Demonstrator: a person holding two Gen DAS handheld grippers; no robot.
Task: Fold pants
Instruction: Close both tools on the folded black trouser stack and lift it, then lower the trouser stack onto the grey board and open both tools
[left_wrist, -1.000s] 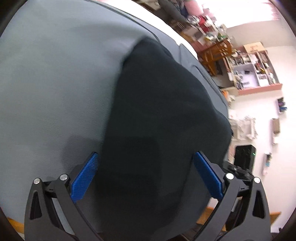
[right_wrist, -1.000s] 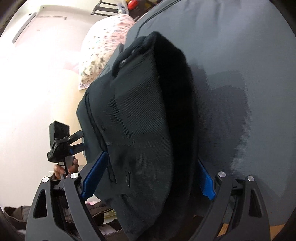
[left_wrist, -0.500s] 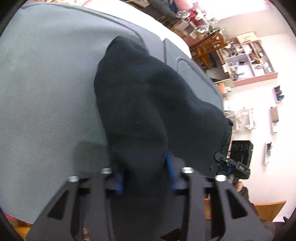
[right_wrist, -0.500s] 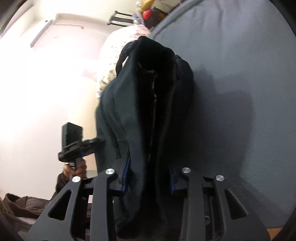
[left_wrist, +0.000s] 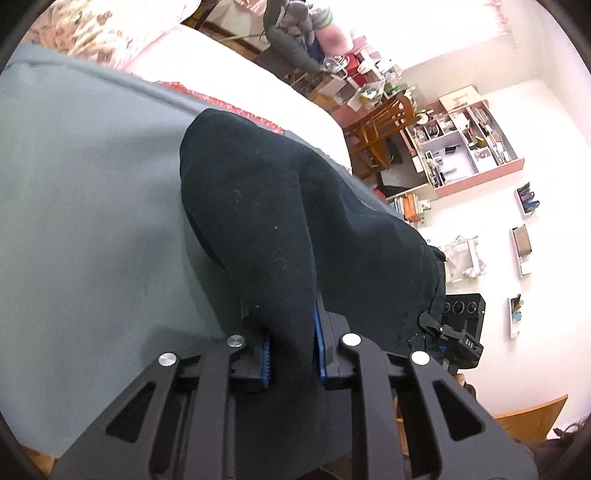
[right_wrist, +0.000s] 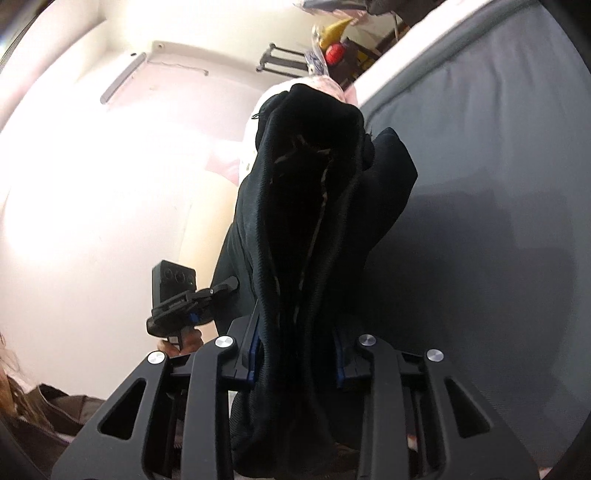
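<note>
Pants (left_wrist: 295, 221) pinched in closing left tool (left_wrist: 291, 347), right tool (right_wrist: 295, 354).

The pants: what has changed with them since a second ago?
Both sets of fingers, open around the pants before, have pinched bunches of cloth: the left gripper is closing further, the right gripper grips. The cloth is lifting off the grey mat, which stayed put.

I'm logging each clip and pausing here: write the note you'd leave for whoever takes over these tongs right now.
Left tongs: closing, pads already pinching a bunched edge of the dark pants.
Right tongs: shut on the other end, a thick bunch with seams showing.
Pants: draped from both tongs over the grey cover.
Done: both ends gripped.
Left: no fold is visible yet; probably spread the pants flat, then fold them.
</note>
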